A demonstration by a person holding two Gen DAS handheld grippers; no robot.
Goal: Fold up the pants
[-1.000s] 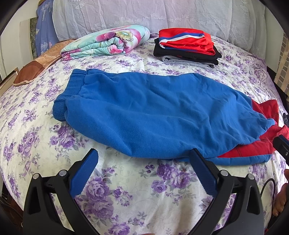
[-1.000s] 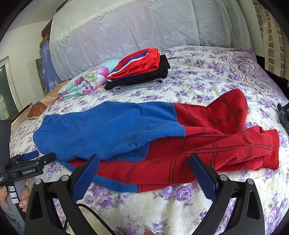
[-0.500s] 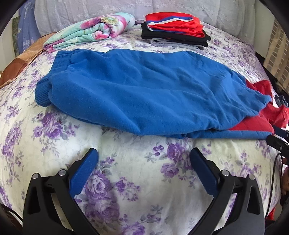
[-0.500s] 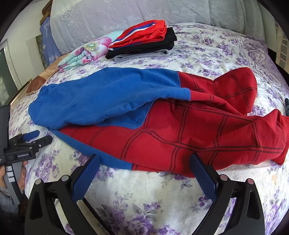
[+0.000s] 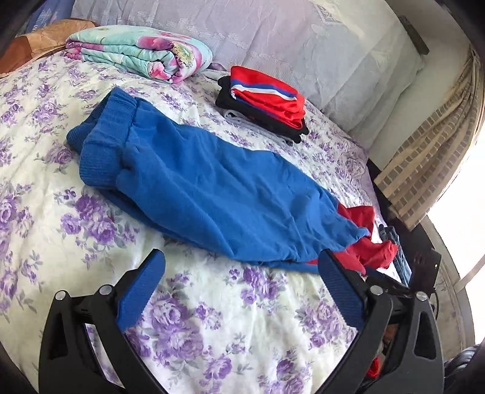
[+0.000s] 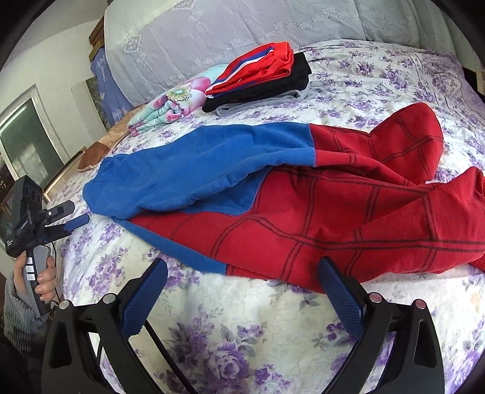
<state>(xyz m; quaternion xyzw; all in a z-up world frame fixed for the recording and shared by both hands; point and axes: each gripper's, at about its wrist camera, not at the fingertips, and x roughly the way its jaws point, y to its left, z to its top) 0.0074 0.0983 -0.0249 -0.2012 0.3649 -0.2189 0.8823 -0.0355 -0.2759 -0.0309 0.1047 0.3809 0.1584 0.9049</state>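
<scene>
The blue-and-red fleece pants [image 5: 218,188] lie flat on the flowered bed, blue waistband at the left, red lined legs [image 6: 348,218] at the right, one leg over the other. My left gripper [image 5: 241,263] is open and empty, hovering just in front of the pants' near blue edge. My right gripper [image 6: 242,269] is open and empty, just in front of the near red leg. The left gripper also shows in the right wrist view [image 6: 65,216], held by a hand at the bed's left edge.
A stack of folded clothes [image 5: 266,103] with a red top sits at the back of the bed [image 5: 212,318]. A rolled floral quilt [image 5: 139,54] lies to its left. A lace headboard cover [image 6: 242,27] stands behind. Jeans [image 5: 394,245] lie past the red legs.
My left gripper has swung left and turned, so the pants now run diagonally in its view. My right gripper has moved closer to the red legs. Both stay open.
</scene>
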